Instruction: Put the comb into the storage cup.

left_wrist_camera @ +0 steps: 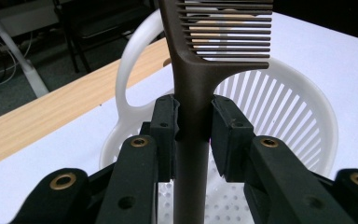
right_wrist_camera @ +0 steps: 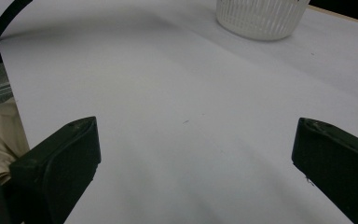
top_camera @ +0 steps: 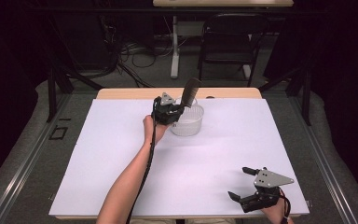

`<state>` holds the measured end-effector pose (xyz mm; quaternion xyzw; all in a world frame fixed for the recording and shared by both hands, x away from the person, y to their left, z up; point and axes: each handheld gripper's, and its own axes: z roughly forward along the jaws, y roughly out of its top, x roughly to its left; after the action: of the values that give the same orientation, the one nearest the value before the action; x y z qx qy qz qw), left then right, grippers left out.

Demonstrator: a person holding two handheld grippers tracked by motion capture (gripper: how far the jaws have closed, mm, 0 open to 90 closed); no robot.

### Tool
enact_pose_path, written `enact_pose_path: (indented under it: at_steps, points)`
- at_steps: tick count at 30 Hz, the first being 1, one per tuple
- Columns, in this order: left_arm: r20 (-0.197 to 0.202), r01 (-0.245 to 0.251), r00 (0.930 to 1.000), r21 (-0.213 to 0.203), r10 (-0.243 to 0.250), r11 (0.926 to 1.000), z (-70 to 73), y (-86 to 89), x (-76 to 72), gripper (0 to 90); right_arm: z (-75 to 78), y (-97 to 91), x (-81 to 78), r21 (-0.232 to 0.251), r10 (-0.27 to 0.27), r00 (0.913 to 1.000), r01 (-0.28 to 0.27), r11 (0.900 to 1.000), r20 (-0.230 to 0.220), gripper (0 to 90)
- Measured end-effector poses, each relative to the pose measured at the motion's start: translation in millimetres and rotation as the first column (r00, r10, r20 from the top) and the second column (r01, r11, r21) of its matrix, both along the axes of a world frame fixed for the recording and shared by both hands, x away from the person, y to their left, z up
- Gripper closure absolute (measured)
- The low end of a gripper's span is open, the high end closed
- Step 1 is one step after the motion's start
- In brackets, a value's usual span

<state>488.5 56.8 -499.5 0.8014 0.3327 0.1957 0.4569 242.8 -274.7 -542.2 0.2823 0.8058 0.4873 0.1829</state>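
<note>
Overhead and claw-close views, basket (top_camera: 187, 122) shared

A lab or recording room: a wooden table (top_camera: 121, 93) covered with a white sheet (top_camera: 121, 154) stands inside a dark framed enclosure, with tangled cables (top_camera: 130, 56) on the grey floor behind, a black folding chair (top_camera: 228, 39) and a second desk (top_camera: 221, 3) beyond

The comb (left_wrist_camera: 193, 93) runs off the left gripper view's top edge, teeth tips cut.
</note>
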Motion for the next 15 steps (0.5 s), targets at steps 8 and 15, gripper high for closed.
enact_pose_path:
  at_steps: [8,15]
  points:
    - [-0.007,0.004,1.0,0.024,-0.004,0.9997,-2.8,-0.4,0.3,72.0,-0.4,0.2,0.2,0.001,-0.003,1.0,0.003,1.0,-0.008,0.9]
    - [-0.027,0.01,0.9996,0.048,-0.009,0.9988,-6.8,-1.9,0.1,71.5,-0.1,0.3,-0.2,0.001,-0.004,1.0,0.004,1.0,-0.001,1.2]
